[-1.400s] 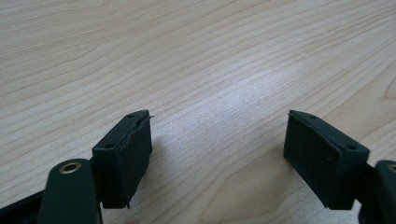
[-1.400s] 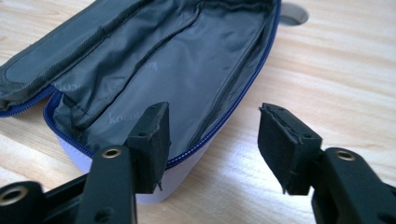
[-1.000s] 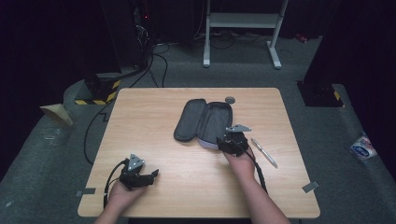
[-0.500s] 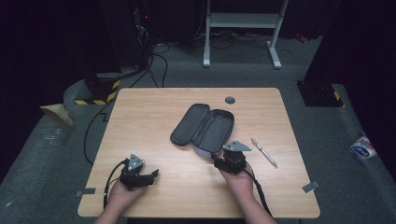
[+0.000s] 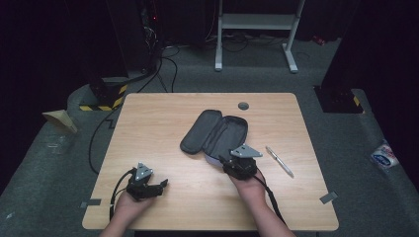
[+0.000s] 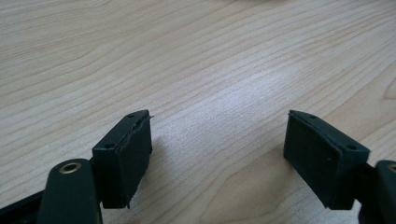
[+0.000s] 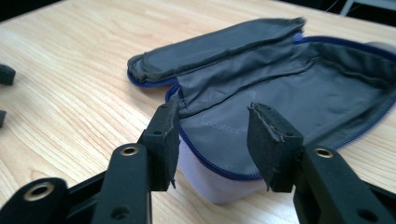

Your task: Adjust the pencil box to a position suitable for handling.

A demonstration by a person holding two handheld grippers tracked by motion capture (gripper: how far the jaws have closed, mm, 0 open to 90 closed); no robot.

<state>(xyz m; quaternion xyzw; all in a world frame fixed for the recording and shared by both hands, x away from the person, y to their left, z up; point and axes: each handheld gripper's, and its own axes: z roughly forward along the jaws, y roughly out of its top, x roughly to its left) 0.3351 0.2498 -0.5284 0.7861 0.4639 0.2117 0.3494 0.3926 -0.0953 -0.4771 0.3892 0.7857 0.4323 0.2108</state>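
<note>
Open pencil case (image 7: 289,93) beyond parted jaws

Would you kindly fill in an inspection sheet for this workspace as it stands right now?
Surface: light wooden table, bare apart from the items below.
Job's things: dark pencil case, unzipped and lying open, grey lining up, blue zip edge.
Clutter: pen to the right of the case; small dark round thing near the far edge.
Grippers: left gripper open over bare wood; right gripper at the case's near end, jaws have just been closing, pads apart, not pressing on it.
Cables: a black cable trails from the right gripper; more on the floor behind.
Surroundings: grey floor, white stand legs, dark room.
</note>
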